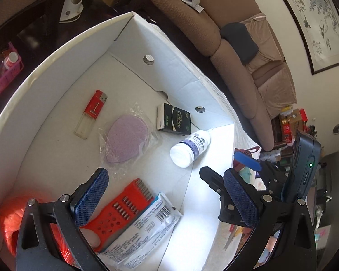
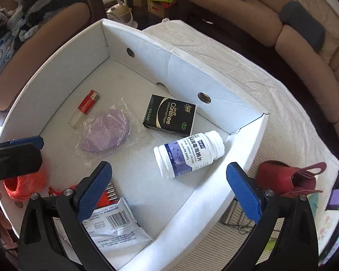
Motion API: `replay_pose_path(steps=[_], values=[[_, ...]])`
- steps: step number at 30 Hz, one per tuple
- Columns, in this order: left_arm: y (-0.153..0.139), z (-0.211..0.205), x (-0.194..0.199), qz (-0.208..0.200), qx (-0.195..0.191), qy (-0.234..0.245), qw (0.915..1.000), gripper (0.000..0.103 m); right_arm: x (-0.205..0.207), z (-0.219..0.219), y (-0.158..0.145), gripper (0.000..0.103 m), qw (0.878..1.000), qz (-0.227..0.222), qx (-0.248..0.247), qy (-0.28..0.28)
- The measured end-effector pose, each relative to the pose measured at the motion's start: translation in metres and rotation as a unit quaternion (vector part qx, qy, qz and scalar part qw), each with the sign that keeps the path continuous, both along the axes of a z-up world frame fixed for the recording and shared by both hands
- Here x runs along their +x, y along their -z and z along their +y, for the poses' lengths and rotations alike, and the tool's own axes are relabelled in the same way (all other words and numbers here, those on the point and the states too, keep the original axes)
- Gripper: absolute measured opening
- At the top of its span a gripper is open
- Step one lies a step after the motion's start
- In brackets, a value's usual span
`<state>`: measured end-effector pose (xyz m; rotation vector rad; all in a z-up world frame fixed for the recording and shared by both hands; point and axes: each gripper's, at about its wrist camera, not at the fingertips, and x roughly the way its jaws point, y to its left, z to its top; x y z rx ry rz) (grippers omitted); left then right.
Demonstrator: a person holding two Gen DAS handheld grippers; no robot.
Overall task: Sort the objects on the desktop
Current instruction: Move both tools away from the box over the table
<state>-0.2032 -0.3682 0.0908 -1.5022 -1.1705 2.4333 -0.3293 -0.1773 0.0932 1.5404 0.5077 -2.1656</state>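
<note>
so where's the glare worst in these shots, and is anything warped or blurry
Left wrist view: sunlight blows out the white box's near-right wall and the white bottle's base; fisheye bends the box rim into a curve. Right wrist view: lighting is more even and the bottle label reads sharply; the edges are warped, and the left gripper's tip looks soft.

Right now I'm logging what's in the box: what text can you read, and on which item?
"soft Carefree", "Unbleached Paper": black tissue pack.
"84" and Chinese characters, "99.999%" in small print: white bottle lying on its side.
Barcode and fine print, too small to read: plastic packet.
Red lighter: print unreadable.
</note>
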Motion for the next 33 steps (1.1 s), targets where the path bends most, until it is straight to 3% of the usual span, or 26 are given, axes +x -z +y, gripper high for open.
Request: replay_pose_path(steps=[10, 19, 33], values=[[-0.029, 0.016, 0.048, -0.001, -0.072, 0.007, 0.9974, 0.103, 0.058, 0.000, -0.045, 0.103, 0.998, 0.063, -0.003, -0.021], [-0.059, 0.026, 0.114, -0.001, -0.141, 0.009, 0.9900, 0.103, 0.129, 0.008, -0.080, 0.103, 0.996, 0.089, -0.001, -0.028], [-0.123, 0.068, 0.219, 0.030, -0.257, 0.019, 0.9658, 0.103, 0.248, 0.035, -0.143, 0.103, 0.989, 0.137, -0.047, -0.027]])
